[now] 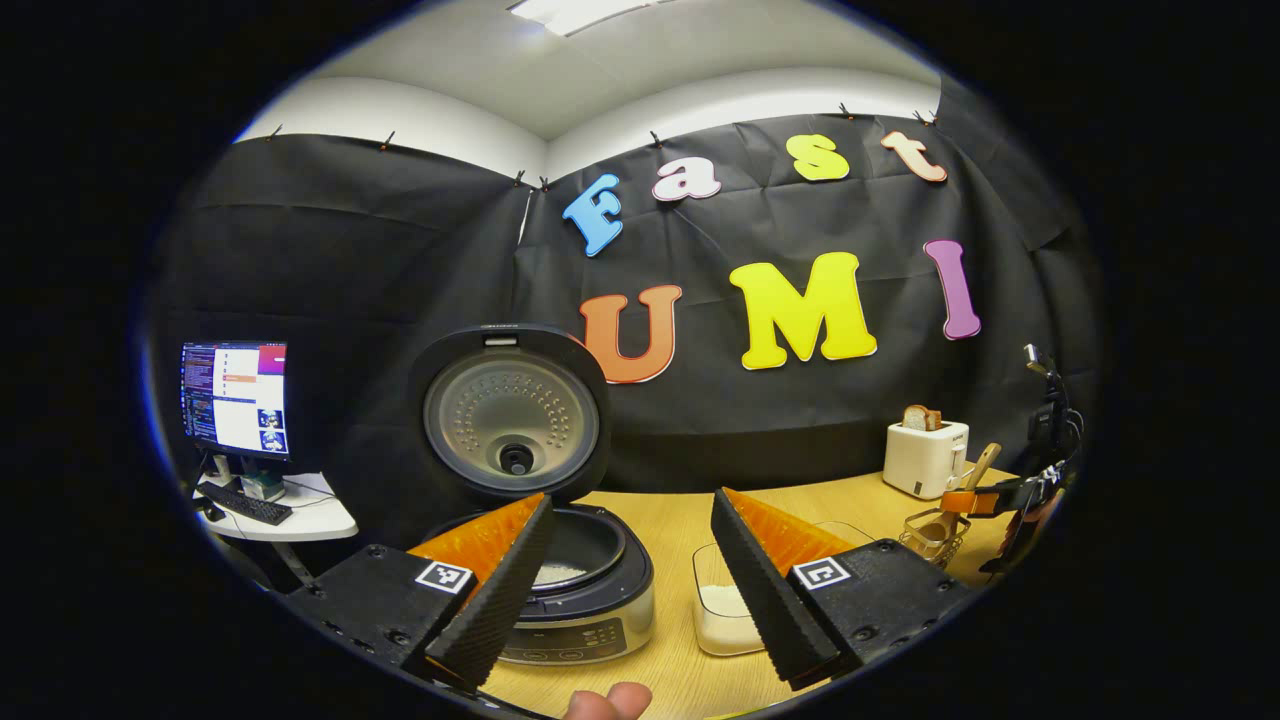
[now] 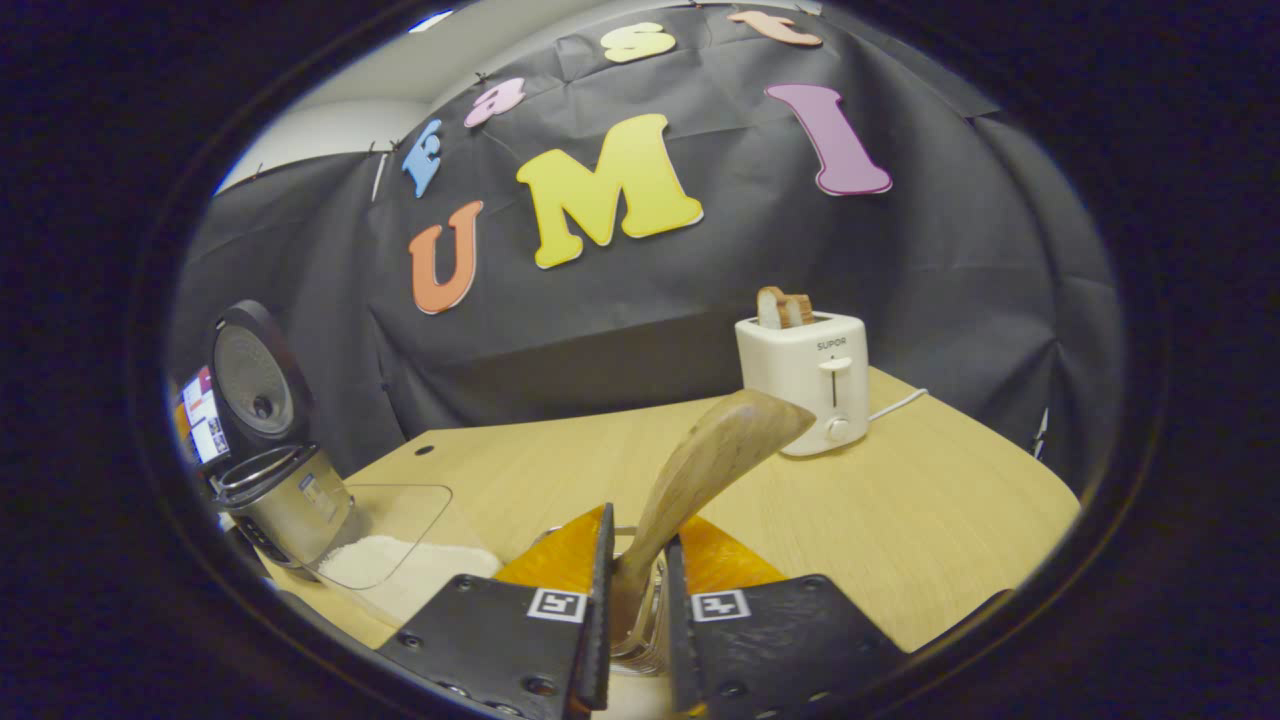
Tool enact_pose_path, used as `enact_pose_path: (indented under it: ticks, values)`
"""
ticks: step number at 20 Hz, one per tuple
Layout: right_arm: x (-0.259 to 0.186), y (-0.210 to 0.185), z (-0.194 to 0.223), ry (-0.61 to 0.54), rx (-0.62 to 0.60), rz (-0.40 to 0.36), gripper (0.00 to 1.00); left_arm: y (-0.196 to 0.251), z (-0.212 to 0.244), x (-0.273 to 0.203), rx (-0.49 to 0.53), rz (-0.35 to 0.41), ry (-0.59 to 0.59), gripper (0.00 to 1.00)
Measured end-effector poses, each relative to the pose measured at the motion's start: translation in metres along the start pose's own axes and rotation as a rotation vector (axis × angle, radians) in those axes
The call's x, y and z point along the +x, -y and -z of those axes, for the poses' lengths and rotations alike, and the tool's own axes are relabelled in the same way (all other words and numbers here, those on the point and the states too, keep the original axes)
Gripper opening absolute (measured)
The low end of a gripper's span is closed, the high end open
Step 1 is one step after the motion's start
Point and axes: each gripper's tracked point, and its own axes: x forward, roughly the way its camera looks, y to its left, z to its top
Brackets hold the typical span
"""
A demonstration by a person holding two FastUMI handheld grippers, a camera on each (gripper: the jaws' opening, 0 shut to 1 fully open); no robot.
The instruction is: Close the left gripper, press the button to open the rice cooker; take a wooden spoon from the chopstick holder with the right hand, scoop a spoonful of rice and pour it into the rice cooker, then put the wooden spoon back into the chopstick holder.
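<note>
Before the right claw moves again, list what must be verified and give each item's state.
1. Rice cooker lid up: ok.
2. Right claw shut on the wooden spoon: ok, both fingers press on it.
3. Spoon free of the chopstick holder: not ok, its lower end sits inside the holder.
4. Rice container open, with rice in it: ok.
5. Left claw open and holding nothing: ok.
6. Scoop already poured: cannot tell; something white lies in the cooker's pot.
</note>
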Motion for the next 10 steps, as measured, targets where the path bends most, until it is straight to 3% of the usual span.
enact_pose_path:
  ticks: [2, 3, 10]
  values:
    - [-0.003, -0.01, -0.007, 0.01, 0.017, -0.04, 0.22, 0.0, 0.002, 0.0, -0.003, 0.0, -0.001, 1.0]
    - [-0.003, -0.012, -0.009, 0.01, 0.004, -0.024, 0.04, 0.001, 0.004, 0.0, -0.007, 0.005, -0.005, 1.0]
    - [-0.018, -0.026, -0.031, 0.046, -0.054, -0.025, 0.03, -0.001, 0.022, -0.001, -0.01, 0.028, -0.055, 1.0]
